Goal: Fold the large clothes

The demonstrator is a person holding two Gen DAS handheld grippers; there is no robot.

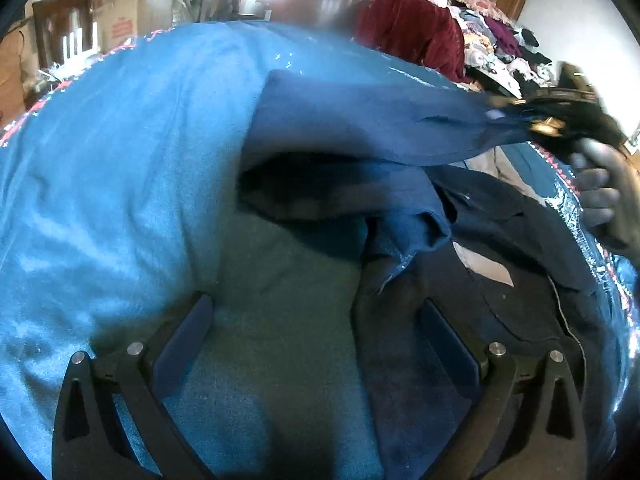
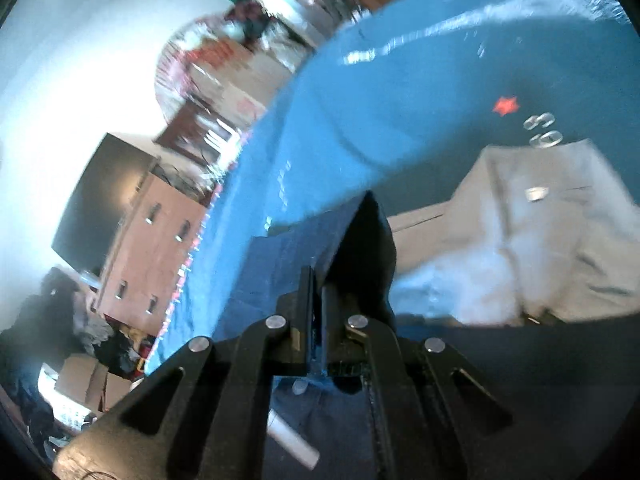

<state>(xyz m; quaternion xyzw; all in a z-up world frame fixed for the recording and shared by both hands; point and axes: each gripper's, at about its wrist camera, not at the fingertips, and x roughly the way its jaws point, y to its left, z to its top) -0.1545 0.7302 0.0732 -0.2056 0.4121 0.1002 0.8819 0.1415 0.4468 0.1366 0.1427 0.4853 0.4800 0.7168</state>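
Note:
A dark navy garment (image 1: 360, 128) lies crumpled on a bright blue sheet (image 1: 120, 168). One flap of it is stretched up and to the right, pinched by my right gripper (image 1: 544, 126). In the right wrist view my right gripper (image 2: 318, 280) is shut on that navy cloth (image 2: 280, 264), lifted and tilted. My left gripper (image 1: 316, 312) hovers low over the sheet with its fingers wide apart and nothing between them. A hand (image 1: 600, 196) shows at the right edge.
A beige folded garment (image 2: 540, 232) lies on the sheet (image 2: 320, 128). A dark red cloth (image 1: 412, 28) and a heap of mixed clothes (image 1: 500, 40) sit at the back right. Cardboard boxes (image 1: 132, 12) and a wooden chair (image 1: 64, 28) stand beyond the far edge.

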